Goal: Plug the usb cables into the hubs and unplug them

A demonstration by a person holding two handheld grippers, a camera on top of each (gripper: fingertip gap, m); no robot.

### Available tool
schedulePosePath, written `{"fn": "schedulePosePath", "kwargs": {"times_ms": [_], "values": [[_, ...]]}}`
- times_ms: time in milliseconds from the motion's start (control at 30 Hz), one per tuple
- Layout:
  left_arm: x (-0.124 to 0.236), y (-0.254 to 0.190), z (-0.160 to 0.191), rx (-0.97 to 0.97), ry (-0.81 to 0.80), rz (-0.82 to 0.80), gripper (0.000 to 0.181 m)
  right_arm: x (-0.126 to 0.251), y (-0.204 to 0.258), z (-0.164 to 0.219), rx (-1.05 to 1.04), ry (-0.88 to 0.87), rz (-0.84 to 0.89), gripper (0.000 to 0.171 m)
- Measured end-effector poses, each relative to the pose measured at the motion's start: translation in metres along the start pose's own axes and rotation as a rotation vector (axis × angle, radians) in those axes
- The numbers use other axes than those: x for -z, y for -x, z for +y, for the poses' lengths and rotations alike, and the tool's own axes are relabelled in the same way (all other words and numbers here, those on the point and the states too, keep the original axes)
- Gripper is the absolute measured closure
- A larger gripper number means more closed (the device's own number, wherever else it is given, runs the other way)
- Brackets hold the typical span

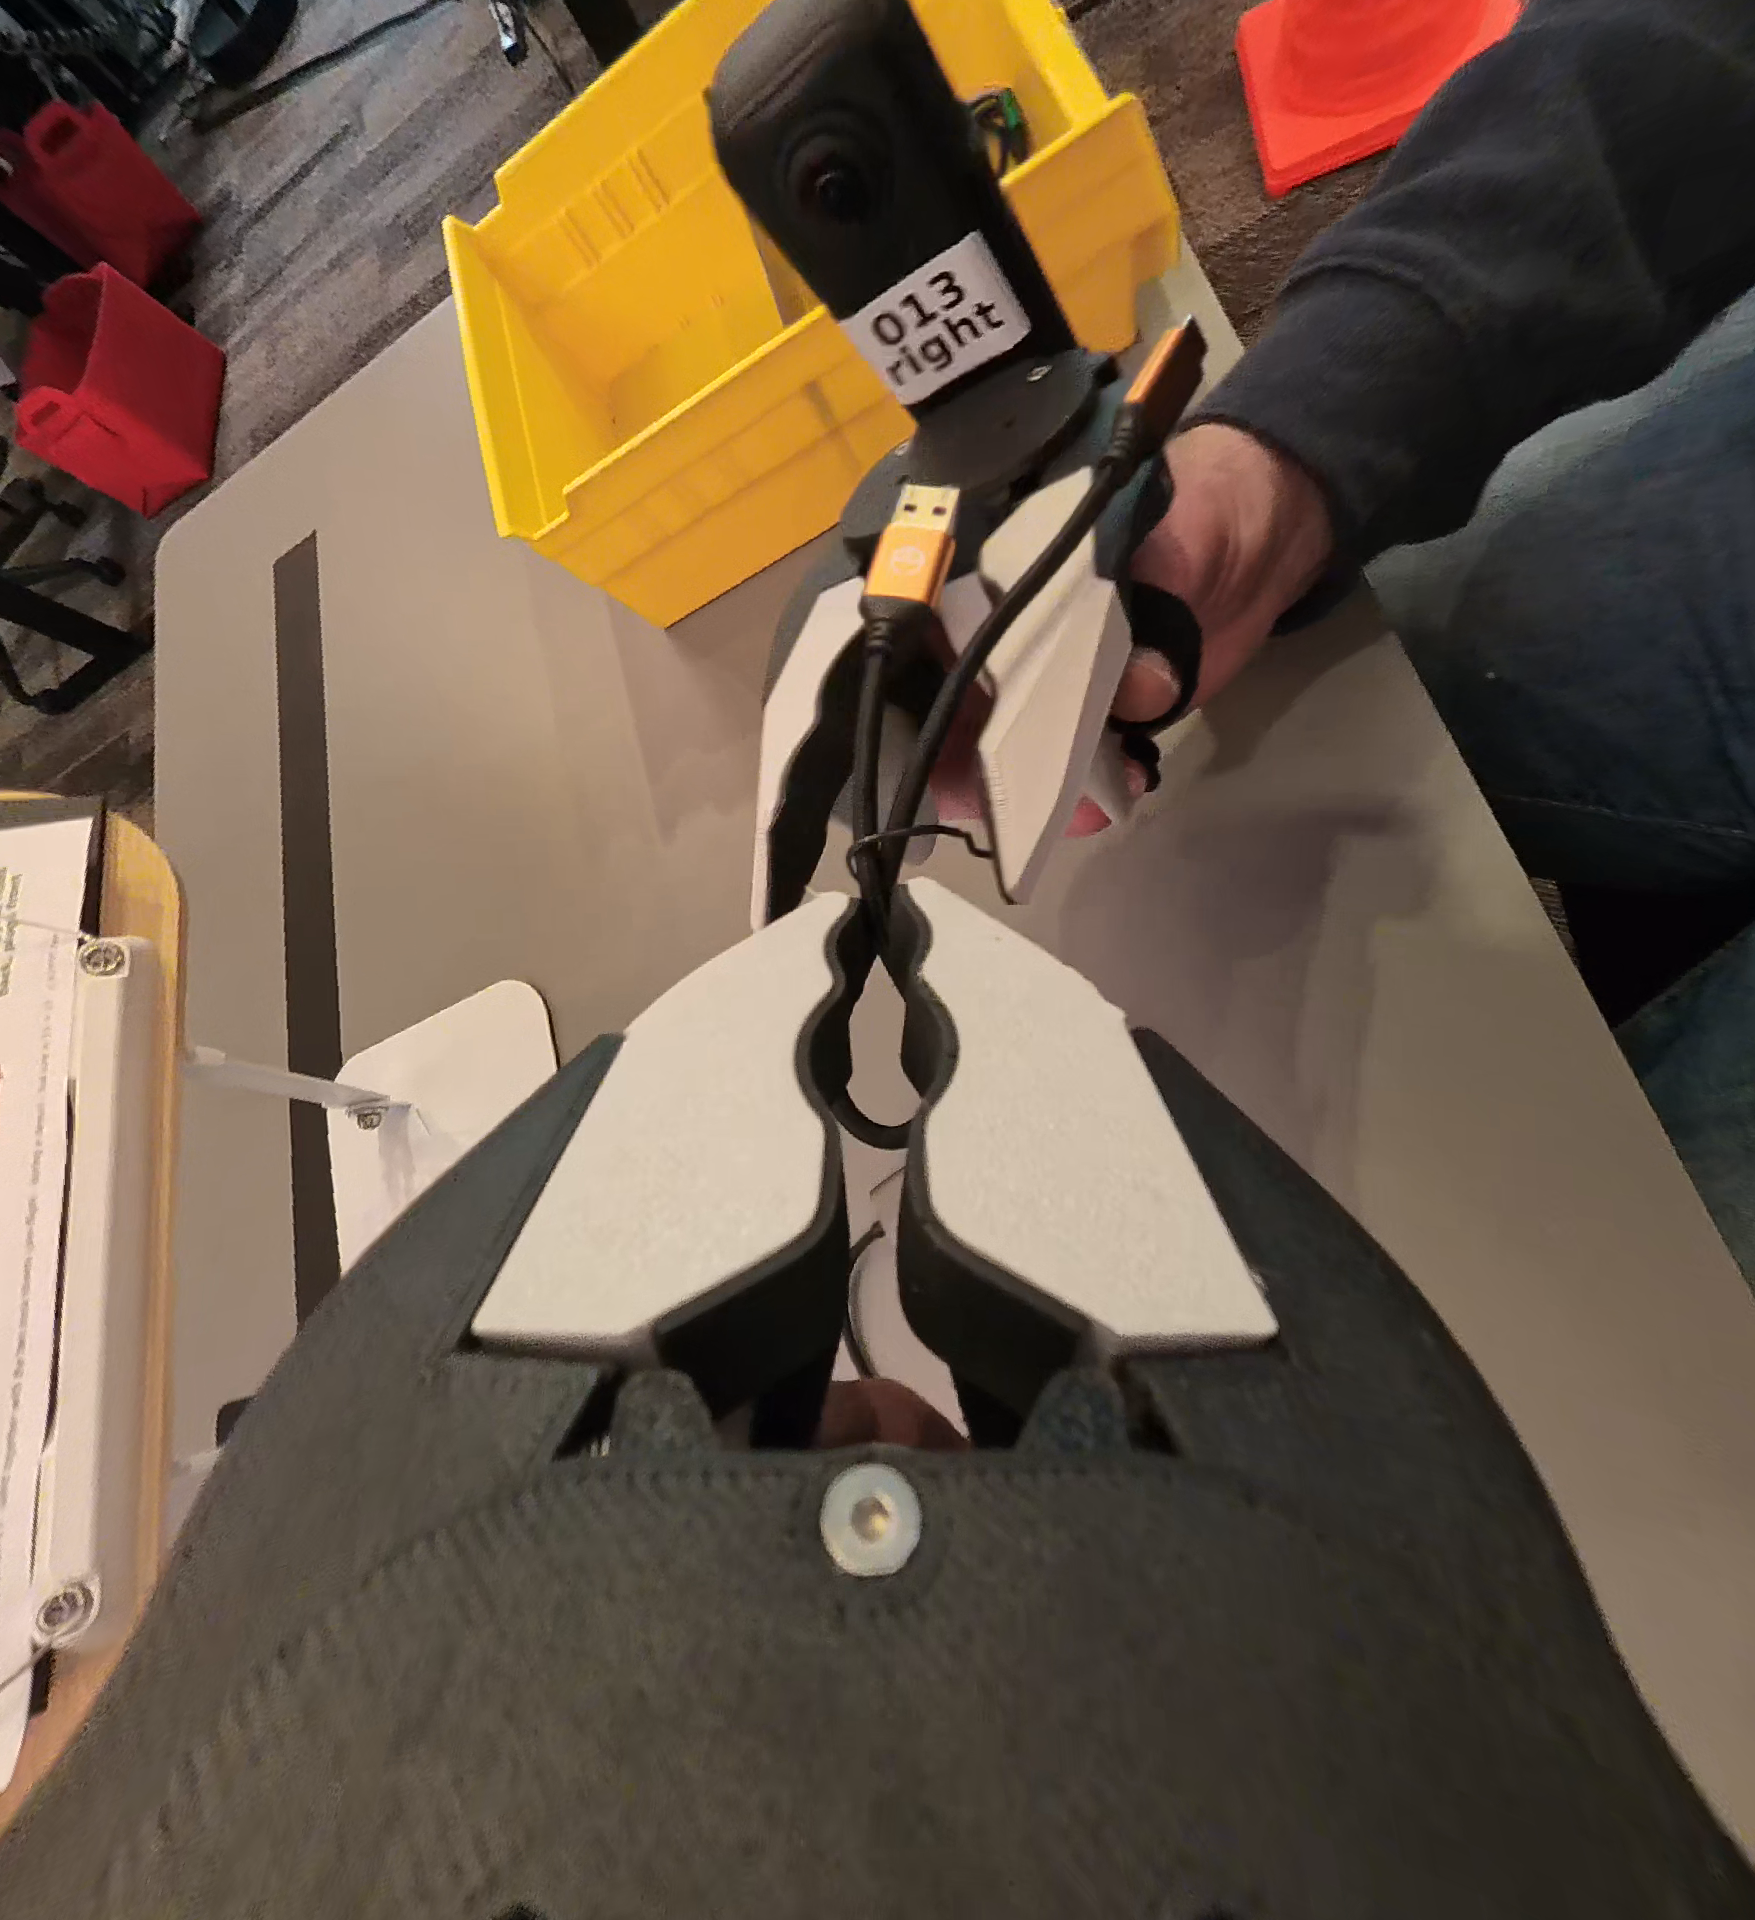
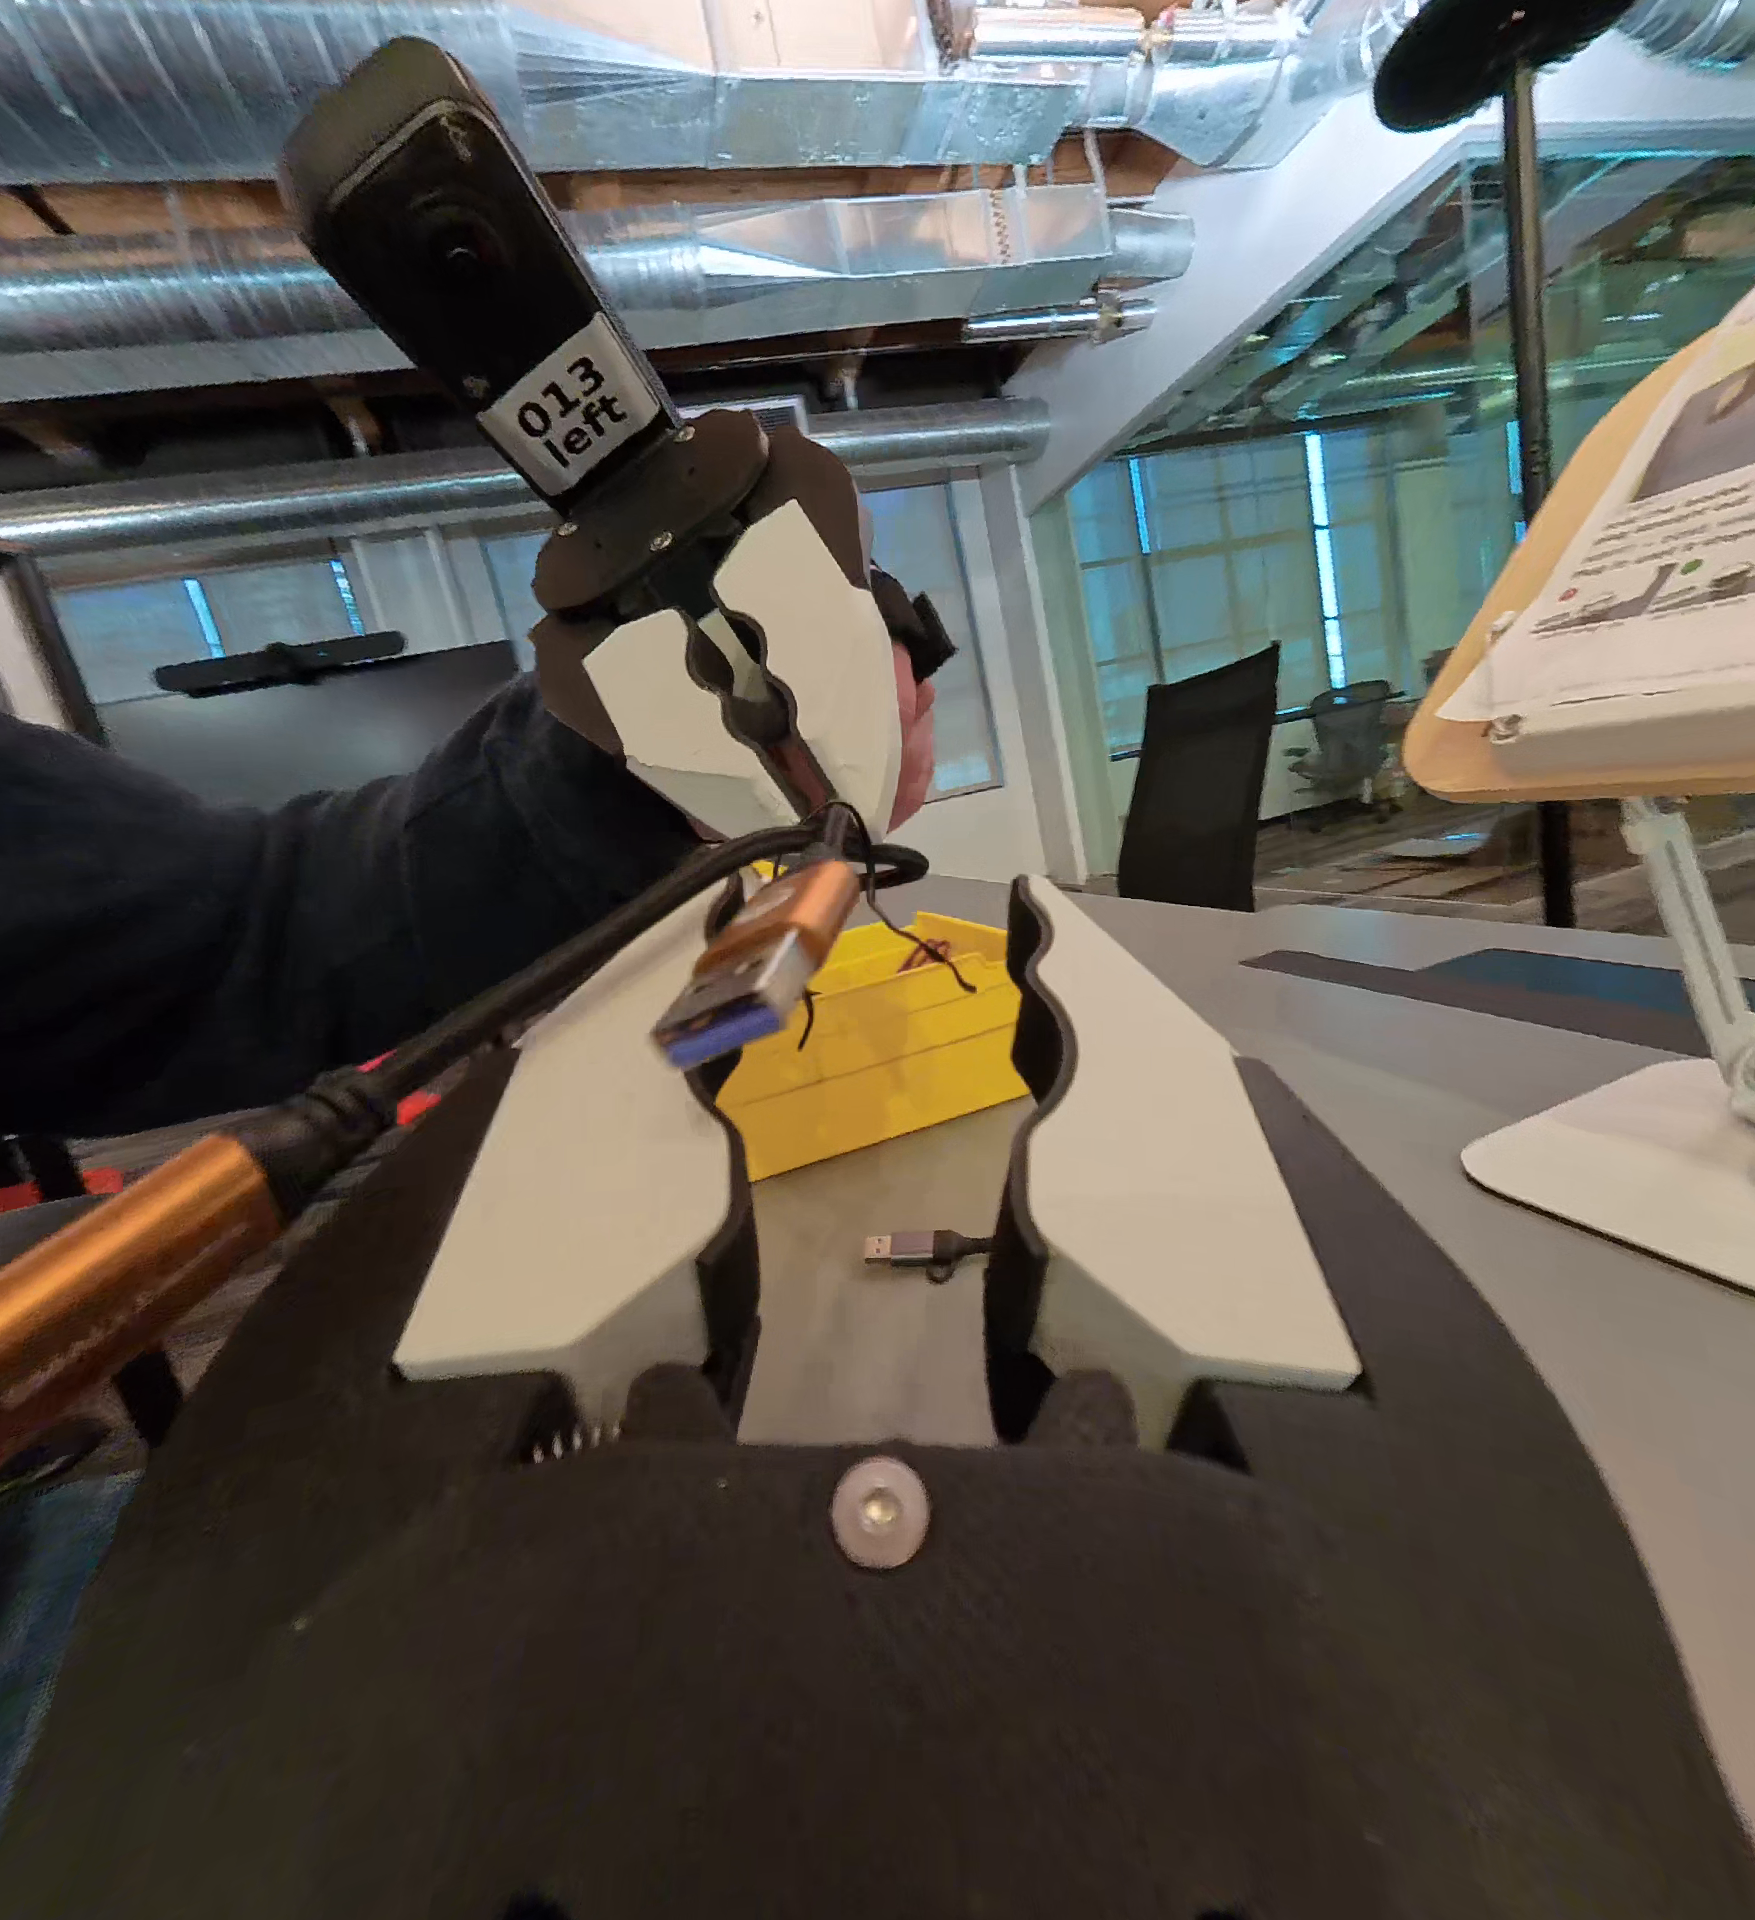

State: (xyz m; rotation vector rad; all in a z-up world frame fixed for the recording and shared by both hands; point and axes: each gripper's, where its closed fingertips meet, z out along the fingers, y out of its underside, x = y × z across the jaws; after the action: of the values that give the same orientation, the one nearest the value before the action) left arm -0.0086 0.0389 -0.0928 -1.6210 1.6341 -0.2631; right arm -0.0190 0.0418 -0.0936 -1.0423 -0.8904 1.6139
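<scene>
My left gripper [image 1: 878,920] is shut on a looped black USB cable [image 1: 871,727], pinched at the fingertips and held above the grey table [image 1: 540,779]. The cable's orange USB-A plug [image 1: 909,556] and its second orange plug [image 1: 1159,390] stick out toward my right gripper [image 1: 904,831], which is open just beyond. In the right wrist view, my right gripper [image 2: 888,904] is open and empty. The left gripper [image 2: 819,810] hangs the orange plug [image 2: 748,977] in front of it. The other orange plug [image 2: 73,1309] is near the lens. A grey USB plug [image 2: 904,1247] lies on the table. No hub is in view.
A yellow bin [image 1: 644,395] stands at the table's far side and also shows in the right wrist view [image 2: 883,1049]. A wooden document stand [image 2: 1631,623] on a white base [image 2: 1631,1174] stands beside the grippers. Red bags [image 1: 114,384] and an orange cone [image 1: 1372,73] are on the floor. The grippers are tip to tip, or close to it.
</scene>
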Motion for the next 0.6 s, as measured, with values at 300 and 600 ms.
{"fn": "schedulePosePath", "kwargs": {"times_ms": [300, 600], "values": [[-0.002, 0.001, -0.008, -0.024, -0.014, 0.021, 0.178, 0.002, 0.008, -0.004, -0.042, -0.016, -0.128, 0.154], [-0.005, 0.001, -0.009, -0.014, -0.023, 0.014, 0.178, 0.005, 0.012, -0.003, -0.053, -0.017, -0.14, 0.167]]}}
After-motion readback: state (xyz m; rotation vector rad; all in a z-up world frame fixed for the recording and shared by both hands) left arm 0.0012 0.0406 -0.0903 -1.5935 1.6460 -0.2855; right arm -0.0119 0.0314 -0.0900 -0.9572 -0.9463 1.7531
